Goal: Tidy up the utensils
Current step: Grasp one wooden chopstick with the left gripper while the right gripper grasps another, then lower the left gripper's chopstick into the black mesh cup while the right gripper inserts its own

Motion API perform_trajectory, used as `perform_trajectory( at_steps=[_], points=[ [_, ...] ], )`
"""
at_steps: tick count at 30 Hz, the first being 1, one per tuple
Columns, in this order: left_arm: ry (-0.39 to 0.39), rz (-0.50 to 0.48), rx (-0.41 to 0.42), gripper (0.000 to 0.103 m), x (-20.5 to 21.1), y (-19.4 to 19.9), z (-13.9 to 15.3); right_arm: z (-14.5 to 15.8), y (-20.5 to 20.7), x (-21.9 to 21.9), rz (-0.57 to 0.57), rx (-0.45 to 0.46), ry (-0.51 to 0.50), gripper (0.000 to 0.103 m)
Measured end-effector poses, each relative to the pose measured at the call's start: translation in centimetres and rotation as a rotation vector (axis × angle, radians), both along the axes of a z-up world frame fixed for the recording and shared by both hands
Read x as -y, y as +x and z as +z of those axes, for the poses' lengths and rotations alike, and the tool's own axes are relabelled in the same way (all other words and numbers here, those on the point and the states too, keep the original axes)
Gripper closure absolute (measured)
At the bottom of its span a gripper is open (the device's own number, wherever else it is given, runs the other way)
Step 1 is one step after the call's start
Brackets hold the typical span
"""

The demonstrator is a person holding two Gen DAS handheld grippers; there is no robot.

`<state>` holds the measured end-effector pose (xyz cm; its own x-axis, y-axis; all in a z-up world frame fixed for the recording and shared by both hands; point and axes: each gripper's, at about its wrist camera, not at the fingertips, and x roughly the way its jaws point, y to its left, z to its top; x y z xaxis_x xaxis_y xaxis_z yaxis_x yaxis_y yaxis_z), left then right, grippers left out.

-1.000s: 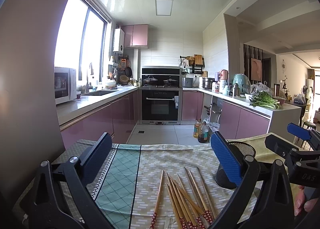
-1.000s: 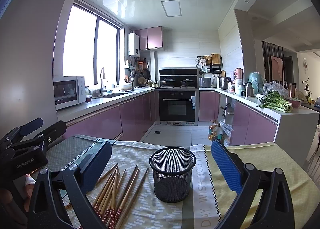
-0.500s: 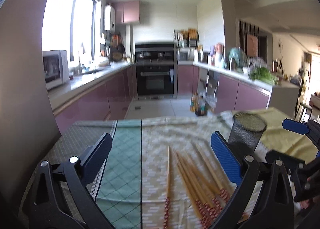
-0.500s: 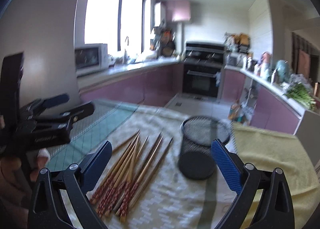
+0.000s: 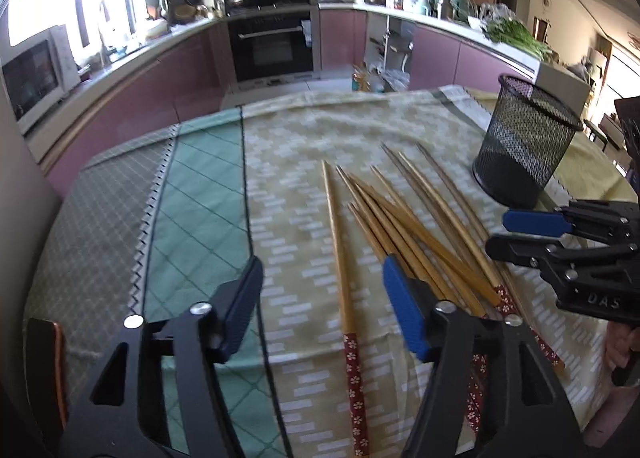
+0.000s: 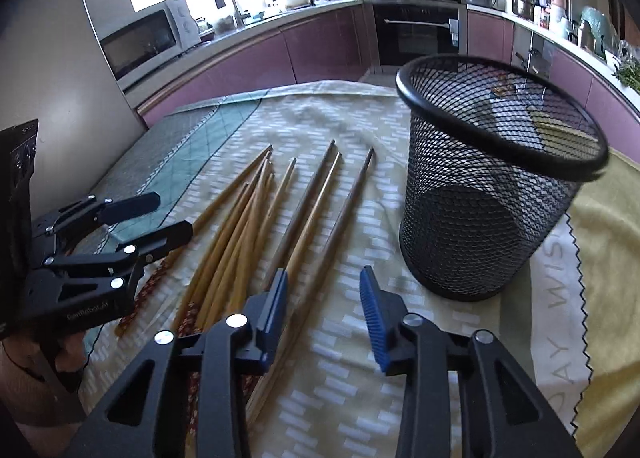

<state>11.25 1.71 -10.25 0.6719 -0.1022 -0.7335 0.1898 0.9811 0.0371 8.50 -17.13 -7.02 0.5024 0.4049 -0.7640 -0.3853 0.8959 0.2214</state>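
The chopsticks [image 5: 400, 226] lie in a loose bunch on the bench [image 5: 280, 146], beside the black mesh cup [image 6: 480, 186]. Both the left tongs [image 5: 322, 310] and right tongs [image 6: 324, 298] have just been closing, but grip nothing.

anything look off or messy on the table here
The chopsticks lie loose and fanned on the tablecloth, some crossing, beside the upright mesh cup, which holds none. Nothing looks spilled or broken.
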Motion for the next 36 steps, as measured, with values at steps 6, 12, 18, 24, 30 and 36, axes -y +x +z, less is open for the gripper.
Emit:
perform_trajectory(
  at_steps=[6, 12, 18, 24, 30, 36],
  points=[
    [-0.004, -0.031, -0.078, 0.064, 1.1, 2.0, -1.4, -0.2, 1.0, -0.6, -0.004, -0.005, -0.038, 0.076],
    [-0.018, -0.044, -0.100, 0.067, 1.7, 3.2, -1.2, -0.4, 2.3, -1.0, -0.016, -0.014, -0.032, 0.076],
    [-0.060, -0.042, -0.107, 0.094, 2.2, 3.4, -0.9, -0.6, 2.6, -0.2, -0.038, -0.044, 0.042, 0.094],
    [-0.116, -0.022, -0.098, 0.095, 1.5, 2.5, -0.3, 0.1, 1.4, 0.7, -0.020, -0.029, 0.074, 0.097],
    [-0.198, -0.041, -0.046, 0.095, 0.6, 0.6, 2.5, 2.5, -0.3, 2.0, 0.032, 0.026, 0.132, 0.097],
    [-0.303, -0.106, 0.043, 0.095, 0.6, -1.4, 7.3, 6.2, -2.1, 4.3, 0.051, 0.127, 0.190, 0.097]
  ],
)
